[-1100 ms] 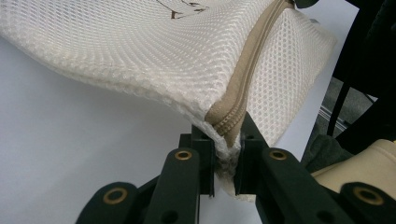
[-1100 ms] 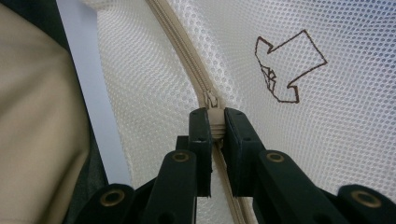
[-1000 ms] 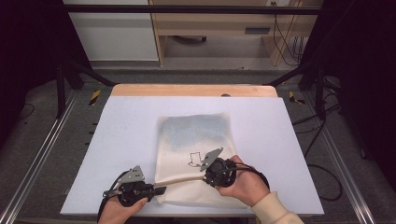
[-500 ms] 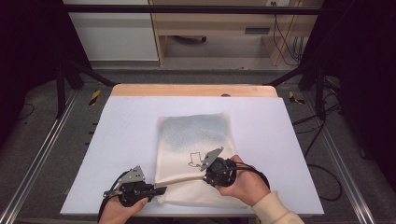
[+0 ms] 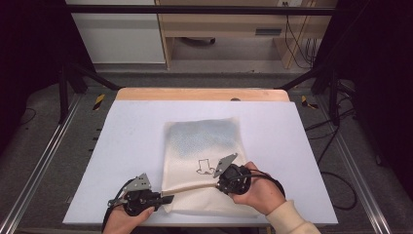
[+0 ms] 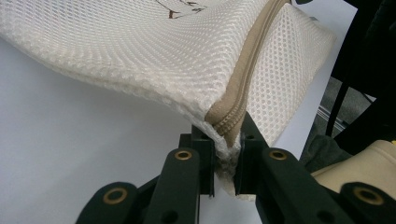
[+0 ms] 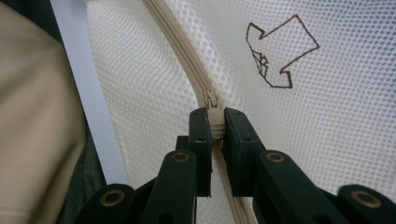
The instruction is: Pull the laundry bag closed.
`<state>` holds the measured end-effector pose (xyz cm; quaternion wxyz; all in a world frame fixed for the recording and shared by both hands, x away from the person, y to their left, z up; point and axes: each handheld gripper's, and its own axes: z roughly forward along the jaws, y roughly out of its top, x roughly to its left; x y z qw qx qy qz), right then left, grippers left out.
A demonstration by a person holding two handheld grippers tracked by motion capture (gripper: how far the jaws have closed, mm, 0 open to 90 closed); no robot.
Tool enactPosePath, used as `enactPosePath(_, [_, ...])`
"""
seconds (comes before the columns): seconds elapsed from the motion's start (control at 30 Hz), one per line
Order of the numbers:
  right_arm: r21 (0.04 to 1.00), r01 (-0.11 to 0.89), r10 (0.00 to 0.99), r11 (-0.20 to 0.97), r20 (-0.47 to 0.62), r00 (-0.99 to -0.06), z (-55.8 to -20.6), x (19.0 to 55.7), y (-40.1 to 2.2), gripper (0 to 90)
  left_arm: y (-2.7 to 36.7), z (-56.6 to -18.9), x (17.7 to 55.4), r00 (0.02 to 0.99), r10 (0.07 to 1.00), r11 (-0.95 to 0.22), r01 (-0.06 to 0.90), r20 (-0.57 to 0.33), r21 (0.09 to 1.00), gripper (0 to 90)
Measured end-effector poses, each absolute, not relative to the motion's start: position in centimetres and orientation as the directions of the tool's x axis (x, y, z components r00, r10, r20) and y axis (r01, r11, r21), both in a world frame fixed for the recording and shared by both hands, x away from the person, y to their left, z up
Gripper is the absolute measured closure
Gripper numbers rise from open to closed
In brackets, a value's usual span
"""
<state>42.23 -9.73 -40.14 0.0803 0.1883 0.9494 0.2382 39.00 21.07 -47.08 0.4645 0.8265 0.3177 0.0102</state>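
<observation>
At the lower middle of the high view, the mesh bag [image 5: 204, 161] lies on the white table [image 5: 126, 141]. The left gripper [image 5: 163, 199] pinches its zipper corner; the right gripper [image 7: 215, 126] clamps the zipper pull [image 7: 212, 103]. Zipping appears underway; next, the pull must slide along the taut zipper.

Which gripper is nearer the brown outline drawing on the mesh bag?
Right. The right gripper grips the zipper pull just below the drawing on the mesh bag. The left gripper clamps the bag's near left corner at the zipper's end, farther off.
</observation>
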Motion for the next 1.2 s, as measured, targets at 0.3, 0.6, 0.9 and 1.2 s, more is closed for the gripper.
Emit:
enactPosePath(0.3, [0.485, 0.333, 0.411, 0.809, -0.06, -0.91, -40.1, 42.3, -10.6, 82.0, 21.0, -47.1, 39.0, 0.799, 0.533, -0.368, 0.515, -0.278, 0.774, 81.3])
enactPosePath(0.6, [0.48, 0.344, 0.42, 0.807, -0.058, -0.906, -40.0, 42.3, -11.3, 82.0, 21.0, -47.2, 39.0, 0.799, 0.533, -0.368, 0.516, -0.279, 0.773, 81.3])
enactPosePath(0.9, [0.481, 0.349, 0.424, 0.805, -0.055, -0.904, -40.1, 42.2, -11.9, 82.0, 20.9, -47.2, 39.0, 0.801, 0.529, -0.372, 0.516, -0.28, 0.772, 81.3])
enactPosePath(1.2, [0.483, 0.363, 0.44, 0.797, -0.053, -0.896, -40.1, 42.2, -12.6, 82.0, 20.9, -47.2, 39.0, 0.798, 0.533, -0.369, 0.517, -0.28, 0.772, 81.3])
